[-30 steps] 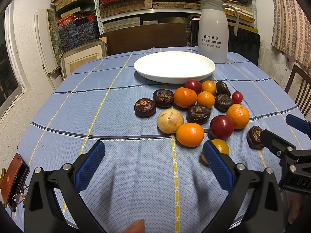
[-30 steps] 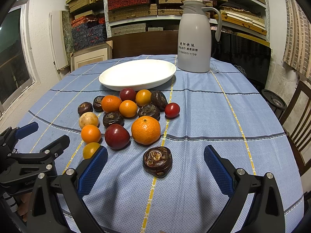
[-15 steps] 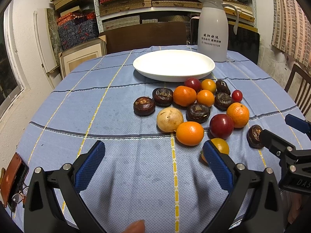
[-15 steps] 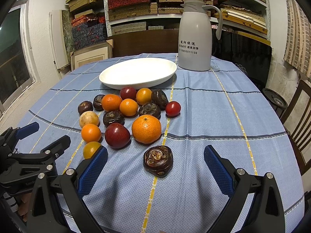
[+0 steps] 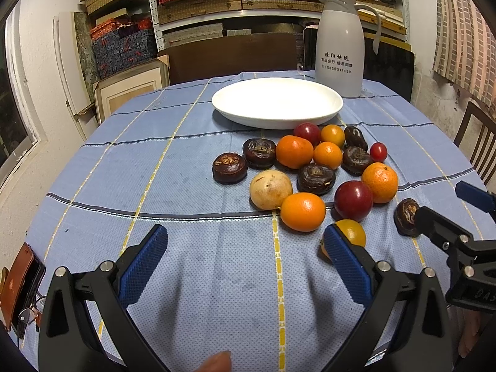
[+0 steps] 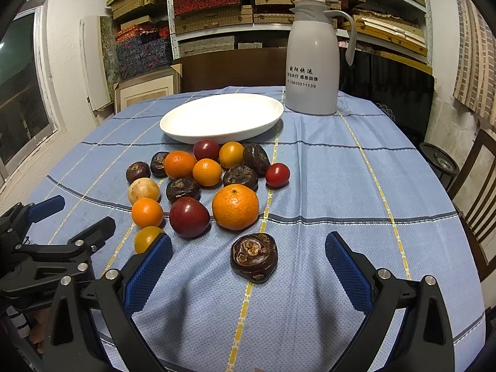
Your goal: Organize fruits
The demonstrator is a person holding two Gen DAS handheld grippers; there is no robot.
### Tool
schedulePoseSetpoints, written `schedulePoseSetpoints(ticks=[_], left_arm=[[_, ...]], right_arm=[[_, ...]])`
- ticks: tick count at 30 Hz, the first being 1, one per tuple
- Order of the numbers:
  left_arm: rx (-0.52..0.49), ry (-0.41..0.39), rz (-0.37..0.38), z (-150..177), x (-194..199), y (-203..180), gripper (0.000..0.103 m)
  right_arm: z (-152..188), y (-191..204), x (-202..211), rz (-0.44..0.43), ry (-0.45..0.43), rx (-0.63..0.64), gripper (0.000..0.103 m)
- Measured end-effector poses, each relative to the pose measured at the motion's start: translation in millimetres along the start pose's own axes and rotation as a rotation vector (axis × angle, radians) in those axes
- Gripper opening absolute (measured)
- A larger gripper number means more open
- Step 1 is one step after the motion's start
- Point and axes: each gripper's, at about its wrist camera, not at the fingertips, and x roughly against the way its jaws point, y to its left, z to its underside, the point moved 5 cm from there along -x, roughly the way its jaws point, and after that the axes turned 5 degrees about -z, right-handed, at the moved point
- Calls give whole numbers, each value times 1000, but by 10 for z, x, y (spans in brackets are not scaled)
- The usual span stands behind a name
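- The white thermos jug (image 6: 313, 59) at the upper middle of the right wrist view carries two rows of Chinese characters, too small to read surely, and under them the number 15850011139.
- The left claw (image 5: 245, 260) sits at the bottom of its frame, its blue pads spread wide with nothing between them, above bare cloth.
- The right claw (image 6: 248, 266) is likewise wide apart and holds nothing; a dark water chestnut (image 6: 254, 257) lies on the cloth between its pads, touching neither.
- The fruits (image 6: 204, 186) lie in a loose cluster at mid-frame on the counter (image 6: 356, 186): oranges, dark red plums, a small red tomato, a pale round fruit and several more brown chestnuts, many touching.
- A small yellow-orange fruit (image 5: 350, 232) lies just behind the left claw's right-hand pad.
- The white plate (image 5: 277, 104) stands beyond the cluster, near the jug, with nothing on it.
- The counter is round, under a light blue cloth with yellow and dark stripes.
- In the left wrist view a brown leather case (image 5: 17, 282) and glasses sit at the lower left edge.
- Behind, shelves (image 6: 217, 3) hold stacked woven and red boxes; a window is at the left, a wooden chair (image 5: 479, 142) at the right.
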Motion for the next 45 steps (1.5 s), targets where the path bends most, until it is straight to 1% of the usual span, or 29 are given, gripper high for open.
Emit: schedulePoseSetpoints(ticks=[3,9,13,18,23,45], left_arm=[[4,-3,2,-16,12,12,99],[-5,21,4,-7,-10,18,99],[-1,8,4,-14,20,33,99],[-10,29,5,-2,10,40,99],[-9,21,2,-16,5,37,99],[-10,30,6,-27,-37,22,99]], right_arm=[[-1,8,-1,-2,2,3,100],[8,14,-64,-8,47,0,100],[1,24,0,-12,18,3,100],[13,30,-58,-12,44,9,100],[-3,7,-12,-10,21,0,100],[-1,43,7,-19,20,14,100]])
